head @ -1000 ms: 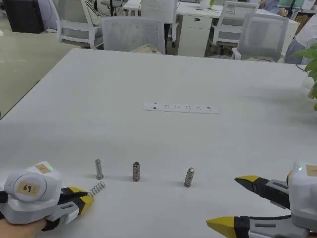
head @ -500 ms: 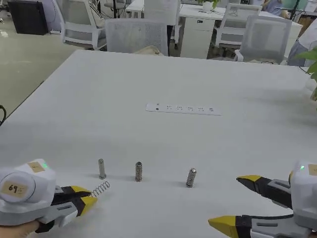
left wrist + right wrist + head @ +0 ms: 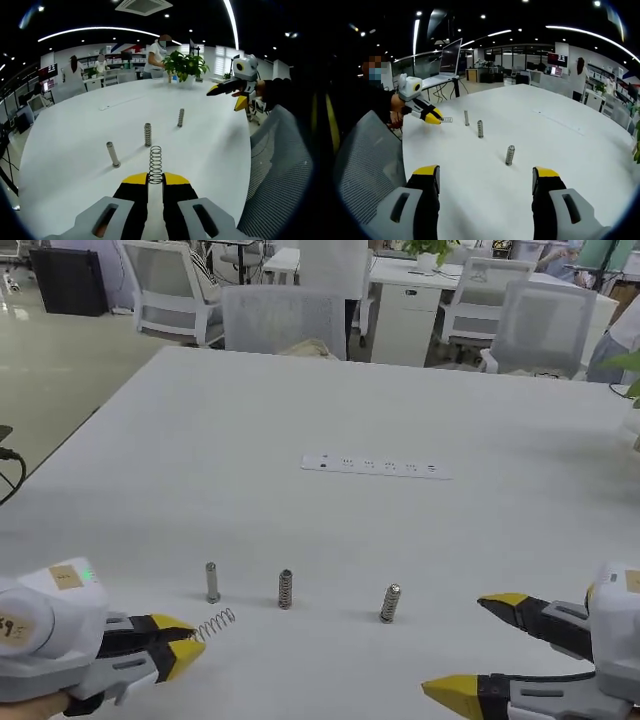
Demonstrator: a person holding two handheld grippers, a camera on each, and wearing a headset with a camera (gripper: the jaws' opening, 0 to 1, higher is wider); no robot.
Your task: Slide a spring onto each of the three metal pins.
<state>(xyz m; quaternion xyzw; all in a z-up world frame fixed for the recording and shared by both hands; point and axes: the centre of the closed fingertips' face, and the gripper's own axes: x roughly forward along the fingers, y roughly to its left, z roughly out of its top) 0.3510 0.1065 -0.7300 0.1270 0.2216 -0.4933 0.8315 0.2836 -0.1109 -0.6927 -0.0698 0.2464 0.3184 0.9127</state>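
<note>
Three metal pins stand in a row on the white table. The left pin [image 3: 212,581] is bare. A spring sits on the middle pin [image 3: 285,589] and another on the right pin [image 3: 390,604]. My left gripper [image 3: 185,644] is shut on a loose spring [image 3: 215,623], which sticks out from its yellow tips, just below and right of the bare pin [image 3: 113,154]. In the left gripper view the spring [image 3: 155,163] points up from the closed tips [image 3: 155,178]. My right gripper [image 3: 478,645] is open at the lower right, with nothing between its fingers [image 3: 485,175].
A white power strip [image 3: 375,466] lies flat at the table's middle. Office chairs [image 3: 283,320] and desks stand beyond the far edge. A green plant [image 3: 186,65] sits at the table's right end. People stand in the background.
The head camera has tilted, shifting the scene down a little. My left gripper with the spring has drifted slightly right and lower relative to the bare pin. The right gripper stays put.
</note>
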